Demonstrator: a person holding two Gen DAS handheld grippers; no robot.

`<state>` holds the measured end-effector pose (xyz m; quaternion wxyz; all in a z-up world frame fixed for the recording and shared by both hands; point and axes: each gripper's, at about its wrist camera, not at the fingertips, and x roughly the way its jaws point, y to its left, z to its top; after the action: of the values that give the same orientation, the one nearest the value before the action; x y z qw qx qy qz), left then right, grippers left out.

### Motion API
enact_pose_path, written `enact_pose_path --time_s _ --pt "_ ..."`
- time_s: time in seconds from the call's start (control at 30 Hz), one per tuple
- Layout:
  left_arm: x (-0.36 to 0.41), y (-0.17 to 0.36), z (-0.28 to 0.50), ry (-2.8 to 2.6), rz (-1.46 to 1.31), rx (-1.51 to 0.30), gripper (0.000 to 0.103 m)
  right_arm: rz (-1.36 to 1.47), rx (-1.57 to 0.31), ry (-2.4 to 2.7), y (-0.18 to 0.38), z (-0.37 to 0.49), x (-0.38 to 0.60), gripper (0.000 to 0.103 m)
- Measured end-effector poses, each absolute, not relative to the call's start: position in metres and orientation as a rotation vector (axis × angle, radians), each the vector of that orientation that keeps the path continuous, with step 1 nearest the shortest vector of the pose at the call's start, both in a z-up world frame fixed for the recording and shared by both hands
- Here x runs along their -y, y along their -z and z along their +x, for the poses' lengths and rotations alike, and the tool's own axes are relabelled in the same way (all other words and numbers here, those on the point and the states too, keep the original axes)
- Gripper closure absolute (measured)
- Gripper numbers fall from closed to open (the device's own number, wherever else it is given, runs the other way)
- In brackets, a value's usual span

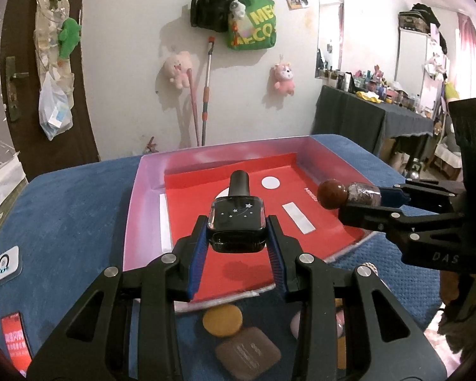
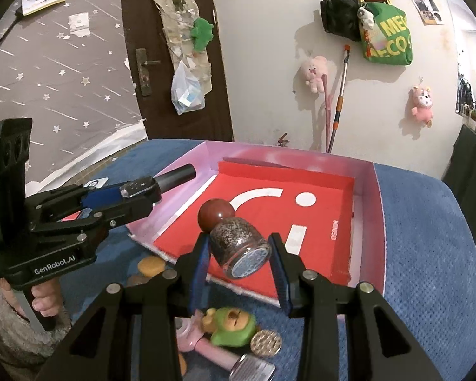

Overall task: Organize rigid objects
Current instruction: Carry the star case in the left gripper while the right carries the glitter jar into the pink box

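Two bottles in play, one per gripper. Your left gripper point(image 1: 238, 238) is clamped on the black nail polish bottle point(image 1: 237, 230), square body with small white stars, black cap pointing away from you; it's held in the air over the near edge of the red tray point(image 1: 327, 231). Your right gripper point(image 2: 239, 254) is closed on the glitter bottle point(image 2: 239, 247), round brown ball cap forward, base toward the camera, also held above the tray's red floor.

Readable text: "GenRobot.AI" on the left tool body in the right wrist view, "DAS" on the right tool in the left wrist view. Small white print on the tray floor is too distorted to read. One green bag point(image 1: 252, 27) on the wall shows partial "ME" / "ECO".

Loose on the blue cloth point(image 1: 79, 197) below the grippers: one green figure point(image 2: 231, 325), one pink handled item point(image 2: 206, 352), one brown square compact point(image 1: 247, 350), and at least two orange-yellow discs point(image 1: 222, 320).
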<state>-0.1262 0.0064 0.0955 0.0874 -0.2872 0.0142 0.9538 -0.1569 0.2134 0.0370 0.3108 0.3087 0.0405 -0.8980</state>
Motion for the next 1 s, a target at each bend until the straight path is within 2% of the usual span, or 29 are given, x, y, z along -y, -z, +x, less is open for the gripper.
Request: enact_pose_path --time_s 0.6,1.0 --pt "0.0 -0.056 -0.207 -2.792 -1.105 -0.043 0.07 1.027 -0.108 2.396 0.0 -0.254 -0.209 0.063" --pt "0.011 -0.03 -0.229 -2.767 -1.259 0.011 0.07 1.108 -0.154 2.365 0.021 -0.278 -0.202 0.063"
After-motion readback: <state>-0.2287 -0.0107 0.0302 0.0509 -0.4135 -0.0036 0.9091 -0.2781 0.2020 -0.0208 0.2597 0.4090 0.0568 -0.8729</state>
